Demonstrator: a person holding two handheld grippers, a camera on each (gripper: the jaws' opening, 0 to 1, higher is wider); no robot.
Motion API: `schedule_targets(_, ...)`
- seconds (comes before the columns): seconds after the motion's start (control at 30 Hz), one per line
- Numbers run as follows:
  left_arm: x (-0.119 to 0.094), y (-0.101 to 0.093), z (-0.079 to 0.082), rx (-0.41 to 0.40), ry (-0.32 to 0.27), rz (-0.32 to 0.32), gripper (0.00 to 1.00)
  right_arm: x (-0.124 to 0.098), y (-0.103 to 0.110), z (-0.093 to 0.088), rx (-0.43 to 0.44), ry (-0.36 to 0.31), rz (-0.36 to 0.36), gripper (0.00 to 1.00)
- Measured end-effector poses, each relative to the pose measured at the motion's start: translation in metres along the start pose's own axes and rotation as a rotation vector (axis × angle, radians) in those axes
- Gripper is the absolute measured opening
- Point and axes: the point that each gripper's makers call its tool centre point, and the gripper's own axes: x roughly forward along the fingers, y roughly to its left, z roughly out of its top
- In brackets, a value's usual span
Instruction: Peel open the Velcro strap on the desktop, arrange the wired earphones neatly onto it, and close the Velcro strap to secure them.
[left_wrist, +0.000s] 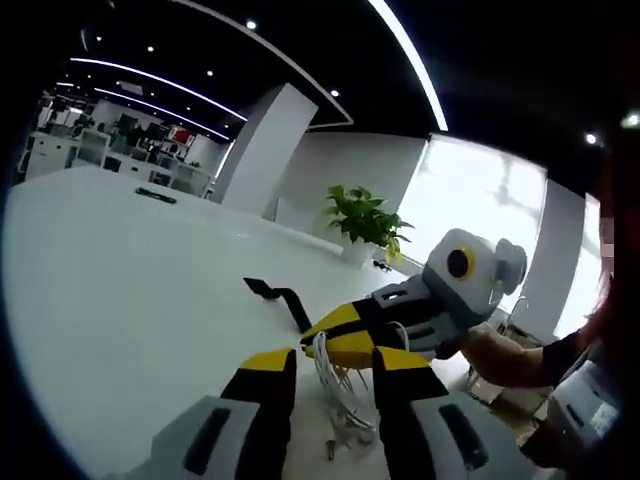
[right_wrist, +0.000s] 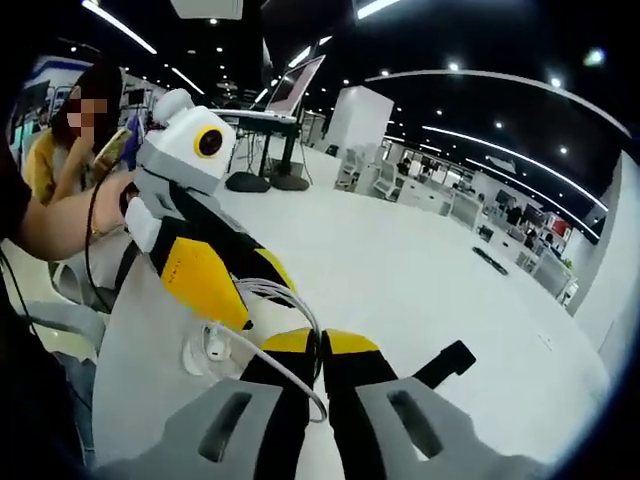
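White desktop (left_wrist: 120, 290), one black Velcro strap (left_wrist: 280, 296), one earphones (left_wrist: 335, 395) bundle, left gripper (left_wrist: 335, 375) jaws spread, right gripper (right_wrist: 320, 350) jaws pinching cable.

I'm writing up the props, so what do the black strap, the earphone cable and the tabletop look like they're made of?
Velcro strap: thin, matte black, bending off the surface, so likely fabric hook-and-loop.
Earphones: glossy white cable in limp loops, probably rubbery plastic; earbud looks like hard, shiny plastic.
Table: smooth, seamless white with soft glare, perhaps laminate or painted board.
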Motion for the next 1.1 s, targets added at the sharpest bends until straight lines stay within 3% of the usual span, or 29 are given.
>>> schedule_targets(0.13,-0.006,-0.004,0.003,0.024,-0.017,0.024,0.59,0.001,0.001,0.001,0.005,0.001,-0.001,0.06)
schedule_targets(0.27,-0.01,-0.007,0.007,0.11,-0.04,0.075,0.61,0.001,0.0,0.001,0.012,0.005,-0.008,0.06)
schedule_targets(0.4,-0.008,-0.012,0.009,0.113,-0.059,0.098,0.56,0.0,0.0,0.002,0.012,0.003,-0.008,0.06)
schedule_targets(0.6,-0.005,-0.002,0.011,0.126,-0.089,0.216,0.53,-0.001,-0.001,0.002,0.01,0.01,-0.023,0.06)
schedule_targets(0.87,0.004,-0.002,-0.003,0.257,-0.012,0.307,0.52,-0.004,-0.002,0.003,0.053,0.033,-0.057,0.06)
schedule_targets(1.0,0.009,0.003,-0.004,0.291,0.011,0.322,0.39,-0.006,0.0,0.005,0.054,0.035,-0.062,0.06)
schedule_targets(1.1,0.011,0.006,-0.003,0.235,0.009,0.296,0.36,-0.01,-0.004,0.004,0.027,0.043,-0.087,0.06)
